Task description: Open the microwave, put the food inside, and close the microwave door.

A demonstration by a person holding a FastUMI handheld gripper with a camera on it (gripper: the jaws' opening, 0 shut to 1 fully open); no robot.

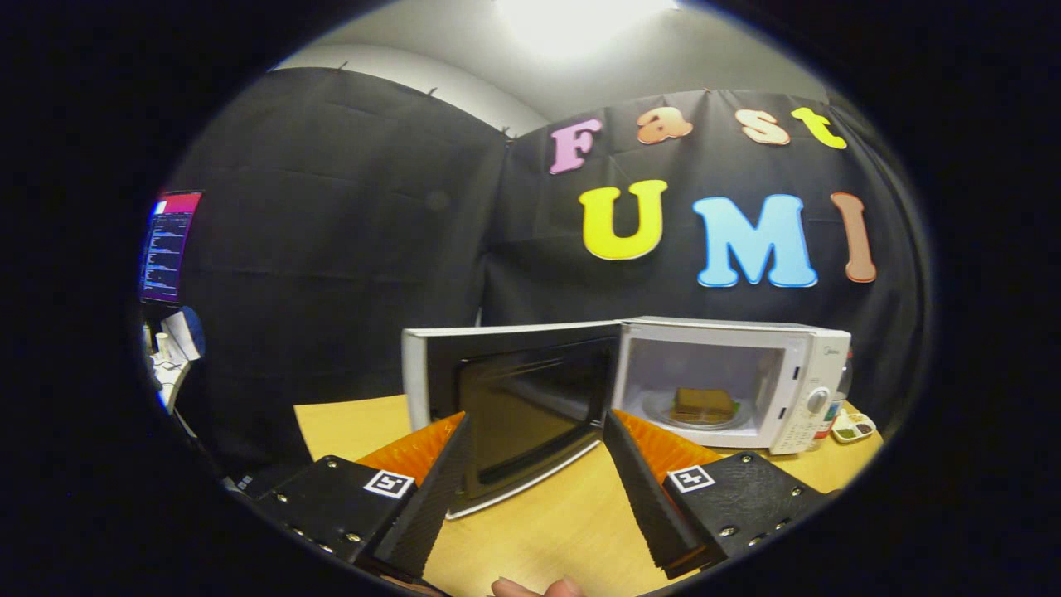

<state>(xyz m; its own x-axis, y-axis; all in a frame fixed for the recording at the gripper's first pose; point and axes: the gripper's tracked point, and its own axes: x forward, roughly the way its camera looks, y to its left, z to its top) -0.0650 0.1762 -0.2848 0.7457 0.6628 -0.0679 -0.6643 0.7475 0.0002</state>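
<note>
No words showing clearly enough for reading. Small brand mark [834,351] sitting on microwave [796,344] above round knob [816,400], too tiny. Screen [170,246] glowing far left of microwave, lines too small. Black-and-white square markers [390,483] sitting on gripper [537,419], nearer than microwave. Fingers [638,473] standing wide apart, holding nothing.

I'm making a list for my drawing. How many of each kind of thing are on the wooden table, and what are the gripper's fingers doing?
Microwave, door open: 1
Plate with food, inside the microwave: 1
Small paint tray, beside the microwave: 1
Total: 3
The gripper is open, fingers spread and empty, with the open door just ahead of them.
</note>
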